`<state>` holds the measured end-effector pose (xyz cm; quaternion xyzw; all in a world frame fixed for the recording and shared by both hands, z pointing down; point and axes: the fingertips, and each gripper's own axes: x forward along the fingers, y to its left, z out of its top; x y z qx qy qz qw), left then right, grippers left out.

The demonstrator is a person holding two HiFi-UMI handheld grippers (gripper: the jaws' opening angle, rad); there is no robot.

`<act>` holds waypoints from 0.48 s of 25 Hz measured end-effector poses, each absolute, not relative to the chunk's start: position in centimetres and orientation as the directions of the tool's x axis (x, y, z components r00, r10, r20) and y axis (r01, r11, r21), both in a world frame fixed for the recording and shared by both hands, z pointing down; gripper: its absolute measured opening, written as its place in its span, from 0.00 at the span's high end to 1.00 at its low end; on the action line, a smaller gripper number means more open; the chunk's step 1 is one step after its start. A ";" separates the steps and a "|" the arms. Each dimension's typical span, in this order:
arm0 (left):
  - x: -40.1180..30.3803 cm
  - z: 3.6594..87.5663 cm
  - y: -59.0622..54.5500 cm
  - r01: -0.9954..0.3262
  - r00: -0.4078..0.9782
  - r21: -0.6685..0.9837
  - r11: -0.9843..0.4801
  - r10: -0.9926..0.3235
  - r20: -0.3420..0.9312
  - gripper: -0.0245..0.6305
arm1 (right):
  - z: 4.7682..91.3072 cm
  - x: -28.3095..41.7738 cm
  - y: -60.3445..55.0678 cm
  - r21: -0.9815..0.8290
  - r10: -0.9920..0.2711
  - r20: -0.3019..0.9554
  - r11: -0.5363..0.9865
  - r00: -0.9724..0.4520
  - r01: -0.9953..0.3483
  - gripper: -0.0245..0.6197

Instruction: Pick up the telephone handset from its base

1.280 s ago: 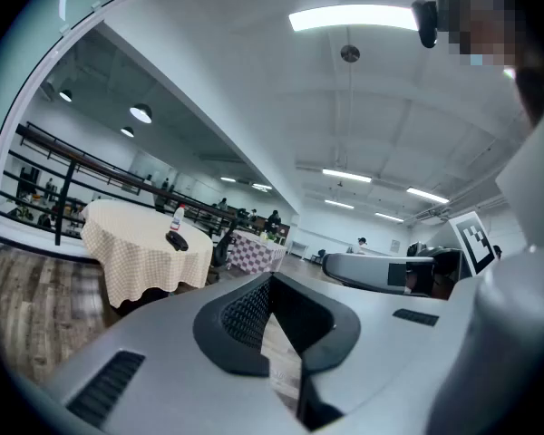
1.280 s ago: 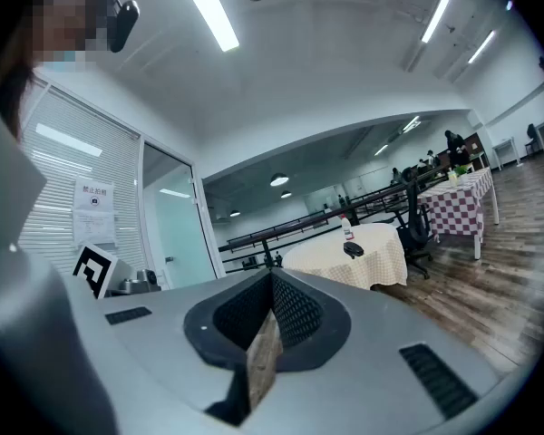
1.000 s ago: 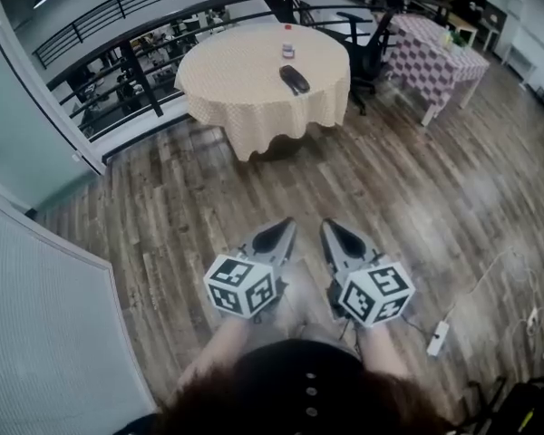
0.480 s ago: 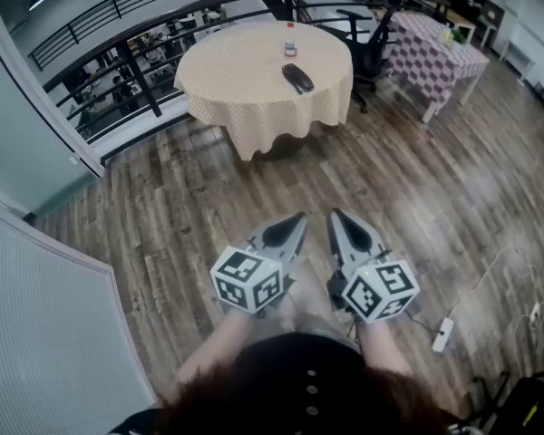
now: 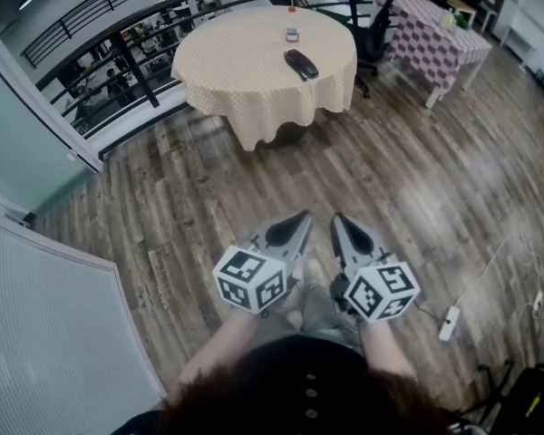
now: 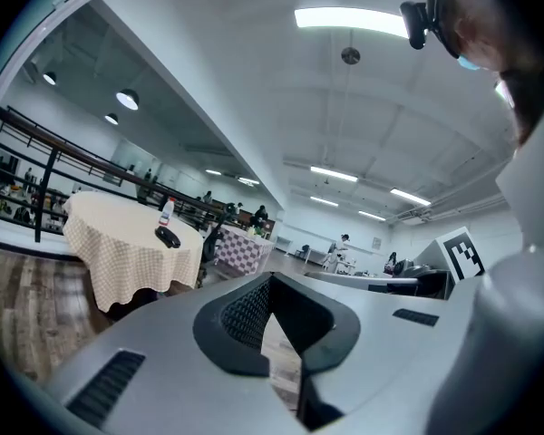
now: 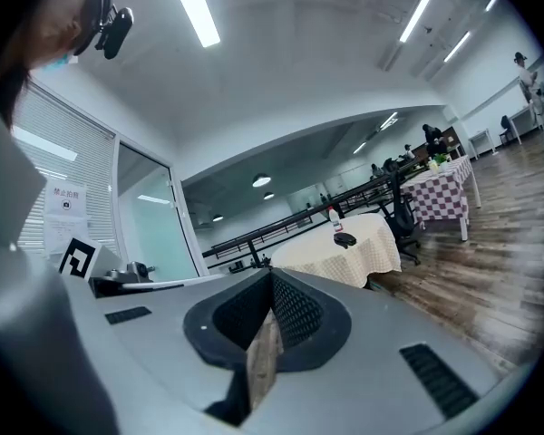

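Note:
The black telephone [image 5: 300, 63] lies on a round table [image 5: 245, 89] covered with a beige checked cloth, far ahead across the wooden floor. A small bottle [image 5: 292, 33] stands just behind the telephone. My left gripper [image 5: 299, 217] and right gripper [image 5: 339, 219] are held side by side at waist height, well short of the table, both shut with nothing in them. From the left gripper [image 6: 270, 284], the telephone [image 6: 168, 236] shows small on the table at the left. From the right gripper [image 7: 270, 275], the telephone [image 7: 344, 239] is just right of centre.
A black railing [image 5: 118, 53] curves behind the round table. An office chair [image 5: 372, 39] and a purple checked table [image 5: 440, 48] stand at the back right. A power strip [image 5: 449, 323] with its cable lies on the floor at the right. A ribbed partition [image 5: 45, 333] stands at the left.
Both grippers have edged a little forward together and stay shut. The round table has drifted slightly up in the head view.

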<state>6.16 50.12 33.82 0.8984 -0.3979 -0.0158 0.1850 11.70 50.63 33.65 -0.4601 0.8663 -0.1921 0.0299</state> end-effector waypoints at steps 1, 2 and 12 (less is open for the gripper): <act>6.0 34.0 49.7 -0.709 0.681 0.353 -0.610 -0.723 0.118 0.95 | 33.7 11.6 50.1 -0.359 -0.809 0.125 0.502 -0.574 -0.786 0.95; 5.9 34.2 49.3 -0.710 0.678 0.360 -0.605 -0.725 0.119 0.95 | 33.7 11.5 49.6 -0.357 -0.812 0.124 0.500 -0.570 -0.789 0.95; 5.9 34.8 40.9 -0.717 0.667 0.371 -0.591 -0.736 0.116 0.95 | 33.3 12.2 40.2 -0.360 -0.833 0.101 0.479 -0.544 -0.801 0.95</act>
